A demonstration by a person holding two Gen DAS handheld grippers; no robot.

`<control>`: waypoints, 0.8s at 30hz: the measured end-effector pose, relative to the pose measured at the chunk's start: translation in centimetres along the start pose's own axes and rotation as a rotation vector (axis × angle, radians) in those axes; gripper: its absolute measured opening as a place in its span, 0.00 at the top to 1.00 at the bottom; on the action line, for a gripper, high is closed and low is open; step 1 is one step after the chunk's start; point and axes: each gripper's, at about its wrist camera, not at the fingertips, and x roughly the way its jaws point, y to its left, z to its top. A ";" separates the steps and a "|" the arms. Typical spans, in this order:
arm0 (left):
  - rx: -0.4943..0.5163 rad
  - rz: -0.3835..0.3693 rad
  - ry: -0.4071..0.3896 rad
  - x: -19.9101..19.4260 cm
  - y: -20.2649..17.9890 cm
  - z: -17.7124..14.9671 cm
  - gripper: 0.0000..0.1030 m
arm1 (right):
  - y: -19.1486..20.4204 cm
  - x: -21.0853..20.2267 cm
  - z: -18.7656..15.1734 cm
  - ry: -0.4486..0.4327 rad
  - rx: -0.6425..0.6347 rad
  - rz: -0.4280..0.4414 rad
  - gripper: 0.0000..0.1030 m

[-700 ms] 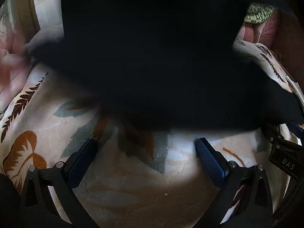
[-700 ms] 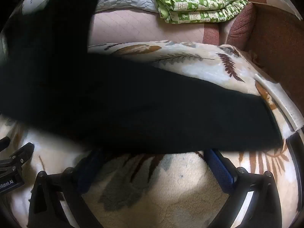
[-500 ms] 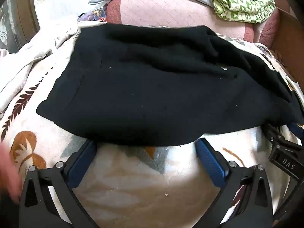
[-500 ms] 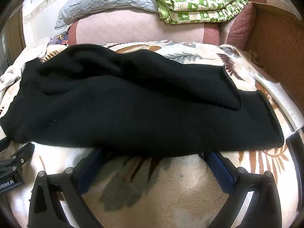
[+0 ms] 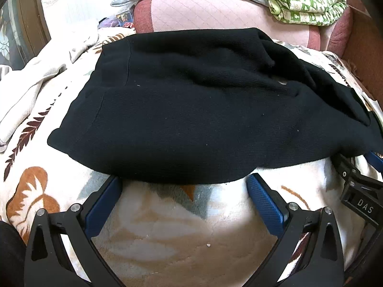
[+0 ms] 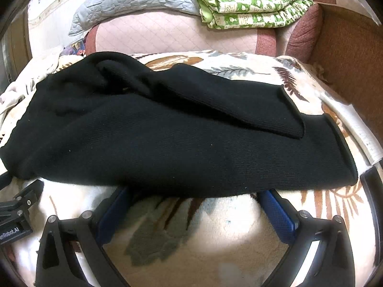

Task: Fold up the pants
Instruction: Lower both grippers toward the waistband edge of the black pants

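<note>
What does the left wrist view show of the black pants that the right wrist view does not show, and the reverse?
Only the left wrist view shows the waistband end with its vertical seam, and a cream cloth beside it. Only the right wrist view shows the two leg cuffs, the upper leg lying skewed over the lower. Both show the black pants flat on the leaf-print blanket, the green quilt behind, and an open gripper, left gripper and right gripper, at the near edge.

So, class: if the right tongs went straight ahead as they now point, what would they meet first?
The near edge of the black pants, lying right at the open right tongs on the leaf-print blanket; their tips look partly under it.
</note>
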 end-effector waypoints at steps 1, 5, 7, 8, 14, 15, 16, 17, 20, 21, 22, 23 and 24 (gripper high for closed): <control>0.002 0.001 0.003 0.0 0.0 0.0 0.00 | 0.0 0.0 0.0 -0.001 -0.001 -0.002 0.00; 0.066 -0.010 0.030 -0.9 -0.2 0.2 0.00 | 0.0 -0.2 0.2 0.018 -0.006 0.019 0.00; 0.098 -0.028 0.052 -1.5 -0.1 0.4 0.00 | 0.1 -1.0 0.3 0.042 -0.031 0.051 0.00; 0.107 -0.026 0.046 -2.0 0.0 0.5 0.00 | 0.2 -1.4 0.3 0.055 -0.037 0.061 0.00; 0.074 -0.075 -0.035 -5.4 1.5 1.9 0.00 | 1.0 -5.6 0.4 -0.046 -0.086 0.076 0.00; 0.066 -0.083 -0.036 -5.6 1.7 2.2 0.00 | 0.9 -6.1 0.6 -0.044 -0.070 0.100 0.00; 0.058 -0.088 -0.034 -5.8 1.8 2.4 0.00 | 1.0 -6.5 0.8 -0.049 -0.063 0.110 0.00; 0.049 -0.092 -0.031 -5.9 2.0 2.5 0.00 | 0.8 -6.7 1.3 -0.027 -0.051 0.125 0.00; 0.028 -0.101 -0.022 -5.9 2.4 2.9 0.00 | 0.2 -7.5 1.8 -0.027 0.008 0.186 0.00; 0.020 -0.102 -0.019 -5.9 2.5 2.9 0.00 | 0.1 -7.8 1.9 -0.030 0.023 0.202 0.00; 0.014 -0.102 -0.017 -5.9 2.6 3.0 0.00 | 0.1 -7.7 2.1 -0.024 0.024 0.204 0.00; 0.011 -0.100 -0.019 -6.0 2.7 3.0 0.00 | 0.0 -7.9 2.1 -0.029 0.035 0.219 0.00; 0.011 -0.098 -0.021 -6.0 2.8 3.0 0.00 | 0.1 -7.9 2.1 -0.030 0.033 0.222 0.00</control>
